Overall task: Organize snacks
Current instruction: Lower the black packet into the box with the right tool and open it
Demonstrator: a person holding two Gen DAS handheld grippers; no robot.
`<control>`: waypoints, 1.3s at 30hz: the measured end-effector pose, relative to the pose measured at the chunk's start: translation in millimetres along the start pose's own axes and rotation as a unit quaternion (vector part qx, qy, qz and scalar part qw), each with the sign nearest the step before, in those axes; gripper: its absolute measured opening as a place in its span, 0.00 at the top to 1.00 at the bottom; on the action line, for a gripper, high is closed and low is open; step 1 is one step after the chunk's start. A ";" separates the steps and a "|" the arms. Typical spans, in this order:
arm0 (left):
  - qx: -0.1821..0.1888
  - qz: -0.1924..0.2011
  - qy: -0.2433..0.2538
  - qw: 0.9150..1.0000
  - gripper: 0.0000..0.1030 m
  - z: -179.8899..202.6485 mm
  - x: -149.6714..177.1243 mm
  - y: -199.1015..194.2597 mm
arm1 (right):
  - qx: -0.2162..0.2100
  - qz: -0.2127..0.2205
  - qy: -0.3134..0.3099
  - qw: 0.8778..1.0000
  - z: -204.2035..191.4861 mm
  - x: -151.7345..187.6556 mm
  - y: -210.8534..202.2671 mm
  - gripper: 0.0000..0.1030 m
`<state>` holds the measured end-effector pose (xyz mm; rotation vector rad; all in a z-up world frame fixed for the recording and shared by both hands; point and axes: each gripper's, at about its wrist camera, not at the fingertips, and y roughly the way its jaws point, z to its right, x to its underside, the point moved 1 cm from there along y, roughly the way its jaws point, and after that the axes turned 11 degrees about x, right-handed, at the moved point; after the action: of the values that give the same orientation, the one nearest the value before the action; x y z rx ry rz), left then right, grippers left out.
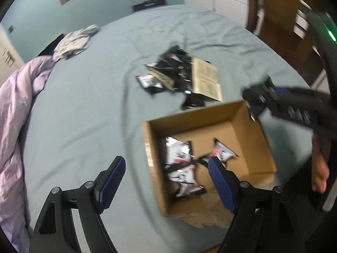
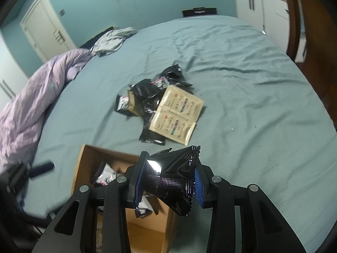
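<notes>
An open cardboard box [image 1: 248,124] sits on the bed and holds several black-and-white snack packets [image 1: 179,154]; it also shows in the right wrist view [image 2: 84,158]. A pile of black snack packets [image 2: 147,97] and a beige packet [image 2: 179,113] lies on the sheet beyond the box, and also shows in the left wrist view [image 1: 174,71]. My right gripper [image 2: 168,181] is shut on a black snack packet [image 2: 177,175] above the box's near right corner; it also shows in the left wrist view [image 1: 257,99]. My left gripper [image 1: 166,181] is open and empty over the box's left wall.
A blue-green sheet covers the bed [image 2: 242,73]. A lilac duvet [image 2: 31,97] lies bunched at the left, with grey clothing [image 2: 111,40] beyond it. White cupboards [image 2: 263,8] and a wooden door frame stand at the right. A bare foot [image 1: 320,168] shows by the bed.
</notes>
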<state>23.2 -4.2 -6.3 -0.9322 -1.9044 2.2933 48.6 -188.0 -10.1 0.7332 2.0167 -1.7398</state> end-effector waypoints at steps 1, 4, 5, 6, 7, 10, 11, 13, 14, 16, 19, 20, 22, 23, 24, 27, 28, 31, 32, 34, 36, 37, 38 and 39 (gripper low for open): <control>-0.003 0.000 -0.014 1.000 0.21 -8.8 -1.1 -0.7 | -0.004 -0.002 -0.006 1.000 -3.0 0.5 -0.1 0.64; -0.011 0.002 -0.037 0.999 0.21 -22.4 -1.0 -2.3 | -0.036 -0.021 -0.020 0.999 -13.6 4.2 3.1 0.64; -0.012 0.004 -0.043 0.999 0.21 -26.0 -1.2 -3.7 | -0.040 -0.024 -0.032 0.998 -20.0 6.6 3.8 0.64; -0.013 0.007 -0.048 0.999 0.21 -28.9 -1.6 -5.0 | -0.041 -0.026 -0.046 0.998 -25.7 8.3 4.3 0.64; -0.016 0.013 -0.056 0.998 0.21 -33.0 -3.0 -7.1 | -0.044 -0.028 -0.056 0.997 -30.2 9.4 5.1 0.64; -0.025 0.023 -0.068 0.997 0.21 -39.8 -5.3 -10.4 | -0.051 -0.042 -0.090 0.994 -43.9 14.7 11.1 0.64; -0.028 0.026 -0.071 0.997 0.21 -41.8 -5.4 -11.2 | -0.048 -0.048 -0.100 0.993 -47.8 16.0 14.2 0.64; -0.036 0.028 -0.077 0.996 0.21 -43.6 -5.8 -10.1 | -0.043 -0.059 -0.118 0.990 -55.2 17.5 20.9 0.64; -0.038 0.026 -0.079 0.996 0.21 -44.6 -6.1 -7.7 | -0.042 -0.064 -0.124 0.989 -57.7 17.7 24.3 0.64; -0.042 0.022 -0.079 0.996 0.21 -44.9 -5.5 -5.3 | -0.044 -0.076 -0.134 0.987 -61.9 18.2 30.1 0.64; -0.045 0.020 -0.082 0.995 0.21 -46.2 -4.1 -3.4 | -0.052 -0.086 -0.142 0.985 -69.4 17.0 34.3 0.62; -0.044 0.019 -0.083 0.995 0.21 -46.6 -3.5 -3.2 | -0.054 -0.089 -0.144 0.984 -71.5 17.5 34.9 0.62; -0.044 0.019 -0.084 0.995 0.21 -46.4 -3.2 -3.4 | -0.058 -0.091 -0.148 0.983 -74.7 19.9 36.3 0.62; -0.044 0.019 -0.083 0.995 0.21 -46.5 -3.1 -3.2 | -0.062 -0.094 -0.150 0.982 -75.9 19.7 37.3 0.62; -0.045 0.019 -0.082 0.995 0.21 -46.3 -3.2 -3.2 | -0.070 -0.101 -0.149 0.981 -76.3 19.6 38.9 0.62; -0.047 0.021 -0.079 0.996 0.21 -45.5 -3.0 -3.2 | -0.094 -0.129 -0.128 0.979 -72.6 20.8 47.7 0.61; -0.046 0.021 -0.078 0.996 0.21 -45.1 -3.1 -3.0 | -0.097 -0.133 -0.119 0.979 -69.7 20.6 48.8 0.59; -0.045 0.019 -0.080 0.996 0.21 -45.3 -2.2 -2.6 | -0.110 -0.128 -0.084 0.982 -60.7 15.1 46.3 0.47; -0.044 0.018 -0.080 0.996 0.21 -44.5 -2.7 -2.0 | -0.112 -0.121 -0.075 0.984 -57.2 13.1 43.5 0.43; -0.044 0.016 -0.078 0.996 0.21 -42.6 -2.2 -1.3 | -0.110 -0.106 -0.060 0.986 -50.5 11.2 37.6 0.40; -0.044 0.015 -0.072 0.996 0.21 -39.2 -1.6 -1.2 | -0.100 -0.093 -0.045 0.990 -42.7 9.0 32.6 0.39; -0.044 0.015 -0.069 0.997 0.21 -37.9 -1.3 -1.7 | -0.094 -0.090 -0.041 0.991 -39.7 9.9 30.9 0.39; -0.043 0.015 -0.067 0.997 0.21 -36.9 -1.2 -1.8 | -0.085 -0.088 -0.034 0.992 -35.6 9.6 29.1 0.39; -0.041 0.014 -0.064 0.997 0.21 -34.9 -0.9 -1.6 | -0.077 -0.087 -0.031 0.993 -32.2 10.3 26.7 0.39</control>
<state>39.1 26.9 -7.2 -0.8444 -2.0624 2.3618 58.3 -152.2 -32.0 0.4626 2.1987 -1.6524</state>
